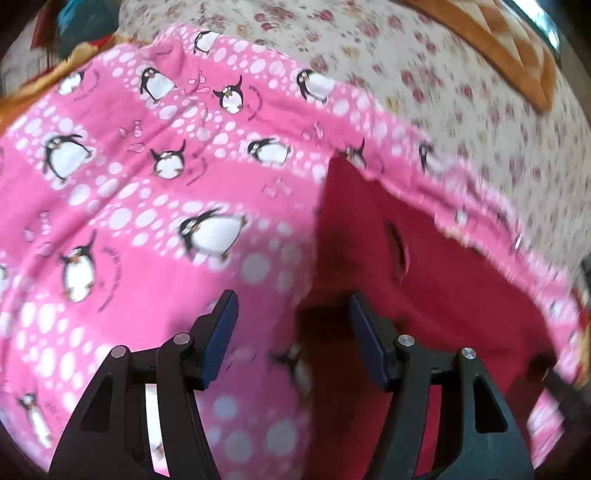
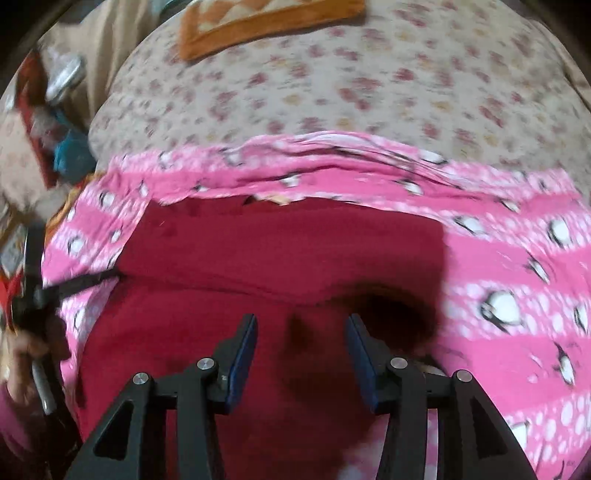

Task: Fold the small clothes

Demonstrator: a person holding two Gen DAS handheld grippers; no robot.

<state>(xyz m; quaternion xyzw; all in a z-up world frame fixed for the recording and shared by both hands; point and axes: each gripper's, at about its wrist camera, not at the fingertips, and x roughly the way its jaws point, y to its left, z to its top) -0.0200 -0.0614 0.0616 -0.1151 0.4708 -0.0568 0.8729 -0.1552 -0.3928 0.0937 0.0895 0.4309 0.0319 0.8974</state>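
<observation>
Both tongs apart, holding nothing: left gripper [image 1: 291,332] over penguin cloth [image 1: 147,206], right gripper [image 2: 301,350] over red cloth [image 2: 277,251]. Both cloths lie on floral bed [image 2: 332,92]; orange mat [image 2: 266,22] near far edge.

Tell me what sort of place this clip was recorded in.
Probably a bedroom at home: the red garment lies on a pink penguin cloth spread over a floral bedsheet, with an orange mat beyond and household clutter at the edge.

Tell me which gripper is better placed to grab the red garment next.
Probably right: the right gripper hangs open directly above the red garment, while the left gripper straddles its edge over the penguin cloth.
</observation>
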